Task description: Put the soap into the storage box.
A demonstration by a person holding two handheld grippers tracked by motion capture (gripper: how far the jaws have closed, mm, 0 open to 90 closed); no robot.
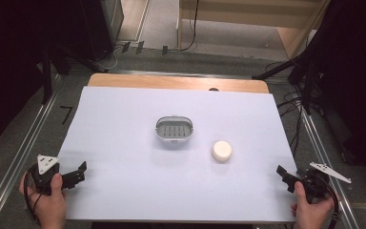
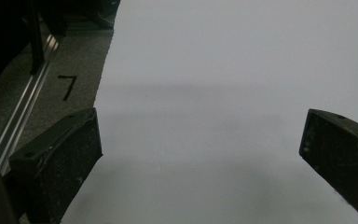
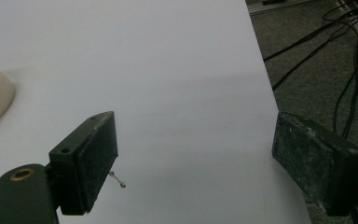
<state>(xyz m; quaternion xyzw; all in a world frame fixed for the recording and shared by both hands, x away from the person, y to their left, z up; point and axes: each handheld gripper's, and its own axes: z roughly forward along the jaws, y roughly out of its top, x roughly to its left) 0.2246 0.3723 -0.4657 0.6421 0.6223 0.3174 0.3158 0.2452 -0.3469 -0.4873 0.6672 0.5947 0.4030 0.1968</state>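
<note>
- Resting at the near left corner, one left gripper [image 1: 78,172], jaws wide, empty.
- One grey soap dish [image 1: 174,129] mid-table; one cream soap bar [image 1: 222,150] right of it, well apart from both grippers.
- One right gripper [image 1: 286,177], near right, jaws parted, empty.

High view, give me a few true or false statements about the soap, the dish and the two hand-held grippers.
1. The round cream soap bar lies inside the grey oval plastic soap dish. False: it lies on the white table sheet, apart from the dish, nearer the right hand-held gripper.
2. The dish has a slotted floor with nothing in it. True.
3. The left hand-held gripper holds the soap. False: its jaws stand apart over bare sheet.
4. The right hand-held gripper is open, with nothing between its jaws. True.
5. Both hand-held grippers sit near the sheet's near corners. True.
</note>
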